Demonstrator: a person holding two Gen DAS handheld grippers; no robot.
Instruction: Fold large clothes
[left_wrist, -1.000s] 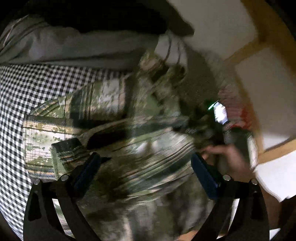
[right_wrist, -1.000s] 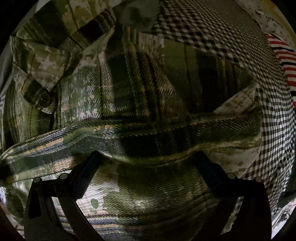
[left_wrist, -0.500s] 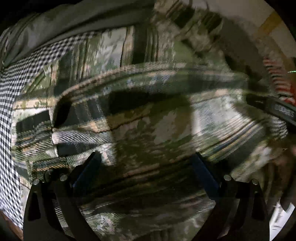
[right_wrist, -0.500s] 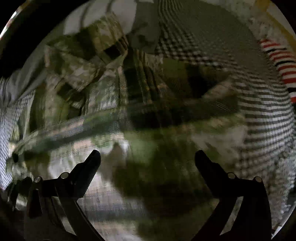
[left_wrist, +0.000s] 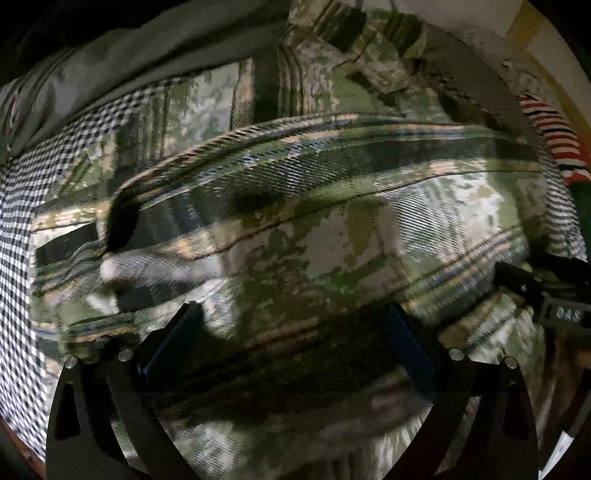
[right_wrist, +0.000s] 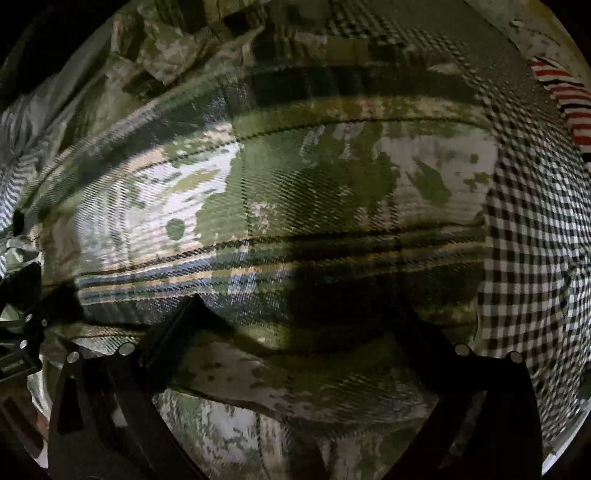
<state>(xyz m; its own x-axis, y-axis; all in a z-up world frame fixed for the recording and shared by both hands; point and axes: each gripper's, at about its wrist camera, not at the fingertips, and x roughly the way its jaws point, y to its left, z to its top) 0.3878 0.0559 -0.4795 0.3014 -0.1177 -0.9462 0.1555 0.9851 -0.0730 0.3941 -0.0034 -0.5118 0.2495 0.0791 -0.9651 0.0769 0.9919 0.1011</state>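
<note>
A green camouflage-and-plaid flannel shirt (left_wrist: 332, 229) fills the left wrist view, with a folded layer lying across it and its collar end (left_wrist: 354, 48) at the top. My left gripper (left_wrist: 291, 328) hovers just over the near part of the shirt, open, its blue-padded fingers wide apart. In the right wrist view the same shirt (right_wrist: 314, 192) lies flat, its right edge straight. My right gripper (right_wrist: 295, 321) is open low over it. Each gripper shows at the edge of the other's view: the right gripper (left_wrist: 554, 295) and the left gripper (right_wrist: 18, 347).
A black-and-white checked cloth (right_wrist: 528, 258) covers the surface under the shirt, also at the left (left_wrist: 22, 229). A red-and-white striped item (right_wrist: 565, 96) lies at the far right. A grey garment (left_wrist: 122, 66) lies beyond the shirt. A wooden edge (left_wrist: 18, 446) shows bottom left.
The left gripper has swung from the raised, bunched shirt to low over it. The lifted layer now lies folded flat across the shirt. The right gripper has stayed open, close above it.
</note>
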